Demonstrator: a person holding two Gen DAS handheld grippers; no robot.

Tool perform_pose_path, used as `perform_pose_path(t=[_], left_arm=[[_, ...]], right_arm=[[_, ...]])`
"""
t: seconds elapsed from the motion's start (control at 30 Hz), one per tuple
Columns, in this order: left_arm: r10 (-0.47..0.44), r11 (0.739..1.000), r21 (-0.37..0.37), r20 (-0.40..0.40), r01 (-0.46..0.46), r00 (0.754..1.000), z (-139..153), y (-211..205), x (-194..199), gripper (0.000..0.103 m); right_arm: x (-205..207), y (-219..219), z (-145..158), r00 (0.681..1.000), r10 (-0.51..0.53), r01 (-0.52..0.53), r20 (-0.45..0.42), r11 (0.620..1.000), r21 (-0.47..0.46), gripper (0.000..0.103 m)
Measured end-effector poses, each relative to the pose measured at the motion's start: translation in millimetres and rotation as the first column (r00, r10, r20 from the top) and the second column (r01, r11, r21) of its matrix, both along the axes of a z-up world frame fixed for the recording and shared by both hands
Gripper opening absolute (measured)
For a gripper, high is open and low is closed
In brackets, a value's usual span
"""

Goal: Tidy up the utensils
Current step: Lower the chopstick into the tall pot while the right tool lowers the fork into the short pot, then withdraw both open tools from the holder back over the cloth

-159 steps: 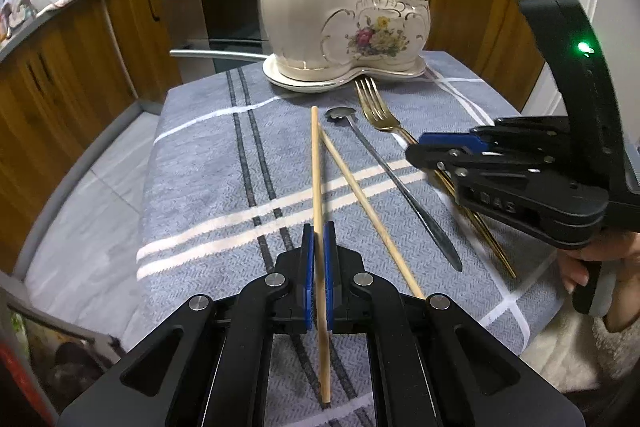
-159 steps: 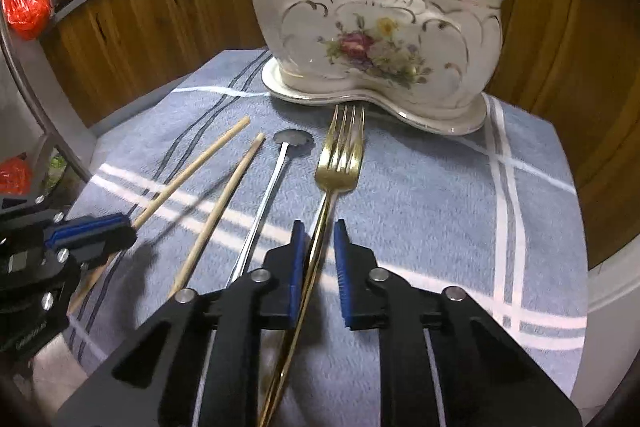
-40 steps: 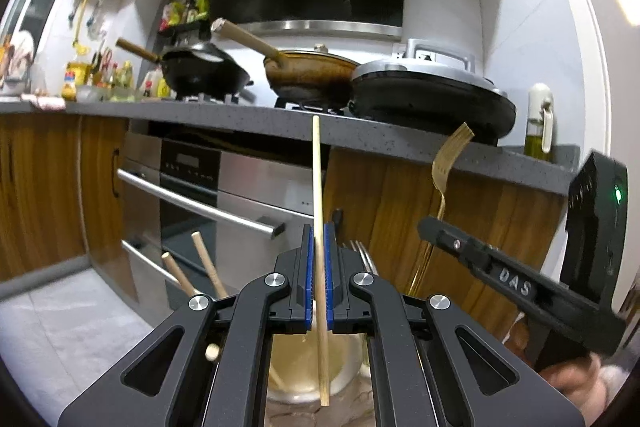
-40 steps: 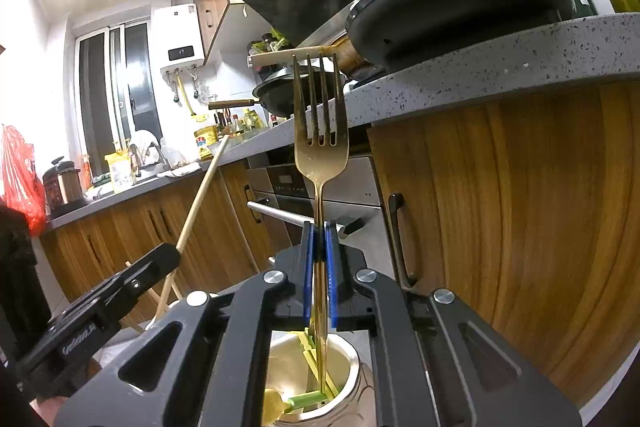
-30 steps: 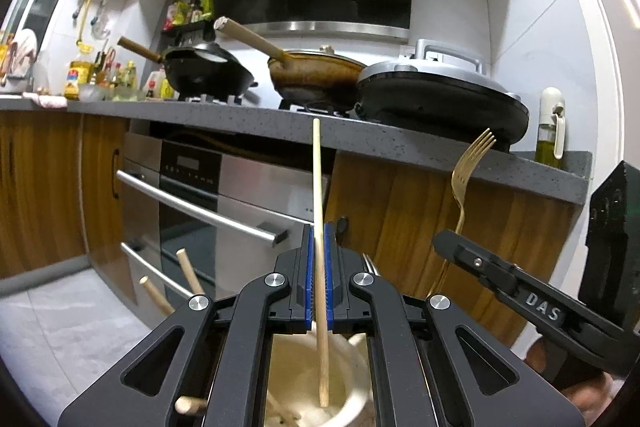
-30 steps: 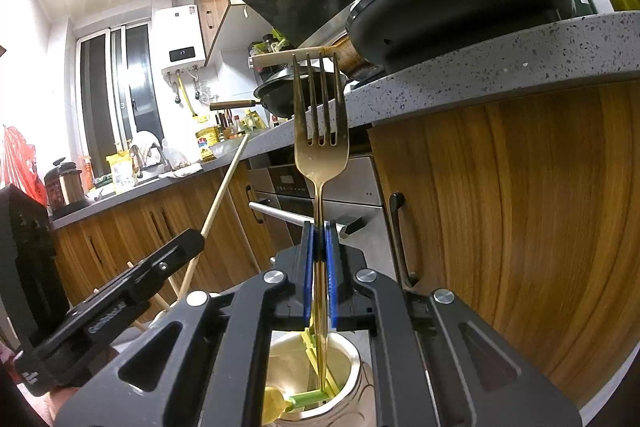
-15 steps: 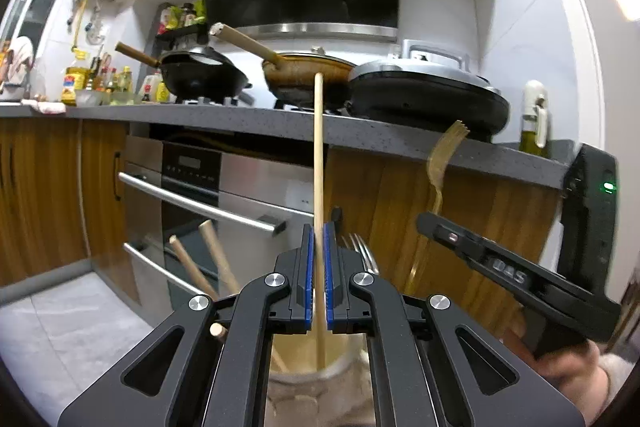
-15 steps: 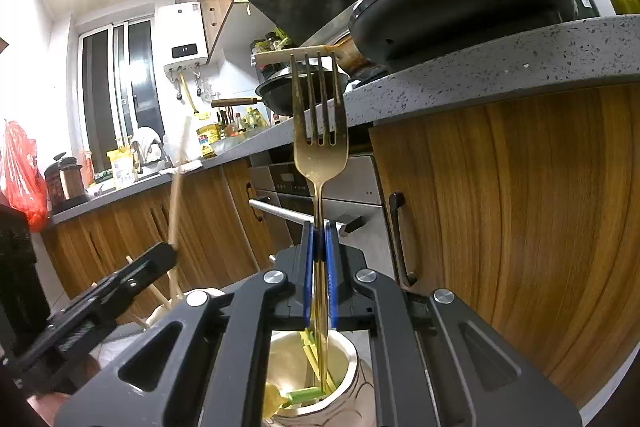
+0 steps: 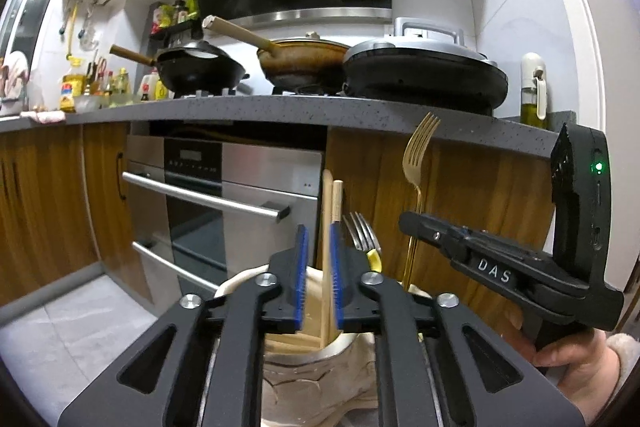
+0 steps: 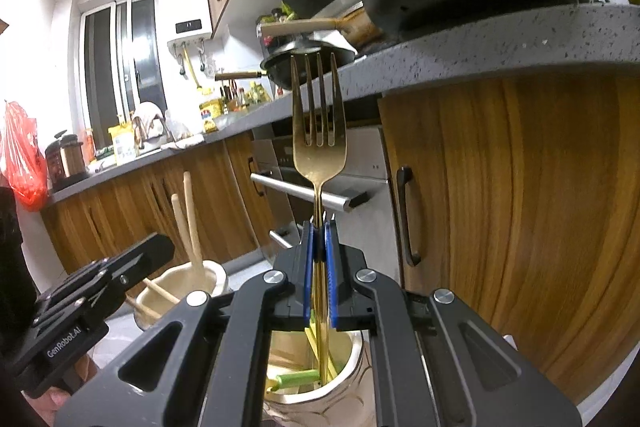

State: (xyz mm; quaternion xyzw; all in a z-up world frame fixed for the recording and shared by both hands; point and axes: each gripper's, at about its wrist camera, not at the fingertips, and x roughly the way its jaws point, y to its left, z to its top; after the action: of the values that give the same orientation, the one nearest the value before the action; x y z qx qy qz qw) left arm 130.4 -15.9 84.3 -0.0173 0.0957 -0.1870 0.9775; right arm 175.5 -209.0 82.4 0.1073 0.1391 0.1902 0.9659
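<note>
I hold my left gripper (image 9: 319,273) spread, gripping nothing, so the chopsticks (image 9: 332,227) stand free in the holder (image 9: 320,355) | right gripper (image 10: 319,273) clamps the gold fork (image 10: 318,131) upright, handle inside the holder's smaller cup (image 10: 352,355), ready to drop.

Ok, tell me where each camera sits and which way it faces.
Left wrist: rides the left tool, facing the oven front and stove above the chopsticks in the ceramic holder; a hand shows holding the right tool.
Right wrist: rides the right tool, facing along the cabinets, shut on the gold fork; the left tool shows.
Shared: fork, chopsticks, holder, countertop.
</note>
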Motion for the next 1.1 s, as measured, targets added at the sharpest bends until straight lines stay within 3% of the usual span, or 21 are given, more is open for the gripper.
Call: perform_pose_path(t=[0.13, 0.3, 0.4, 0.63, 0.83, 1.1], left_arm=[[0.013, 1.000, 0.026, 0.017, -0.013, 1.000, 0.2, -3.1, -2.7, 0.016], [0.026, 0.999, 0.023, 0.033, -0.027, 0.999, 4.0, -1.4, -5.6, 0.033], [0.036, 0.999, 0.028, 0.033, -0.037, 0.999, 4.9, -2.1, -5.0, 0.036], [0.049, 0.998, 0.026, 0.024, -0.050, 0.999, 5.7, -0.8, -3.3, 0.042], [0.068, 0.997, 0.026, 0.020, -0.068, 0.998, 14.4, 1.1, -7.7, 0.045], [0.130, 0.991, 0.032, 0.055, -0.132, 0.990, 34.0, 10.2, -45.1, 0.076]], right_arm=[[3.6, 2.0, -6.4, 0.999, 0.005, -0.006, -0.039, 1.000, -0.016, 0.006], [10.6, 7.7, -15.5, 0.995, 0.006, -0.011, -0.101, 0.999, -0.045, 0.006], [13.9, 9.6, -18.6, 0.992, -0.002, -0.006, -0.128, 0.998, -0.059, 0.006], [13.9, 6.9, -18.7, 0.991, -0.017, 0.009, -0.129, 0.998, -0.065, 0.008], [5.0, -5.6, -10.1, 0.993, -0.035, 0.033, -0.110, 0.999, -0.019, 0.033], [-31.7, -21.3, 5.6, 0.992, -0.073, 0.075, -0.100, 0.997, 0.012, 0.089]])
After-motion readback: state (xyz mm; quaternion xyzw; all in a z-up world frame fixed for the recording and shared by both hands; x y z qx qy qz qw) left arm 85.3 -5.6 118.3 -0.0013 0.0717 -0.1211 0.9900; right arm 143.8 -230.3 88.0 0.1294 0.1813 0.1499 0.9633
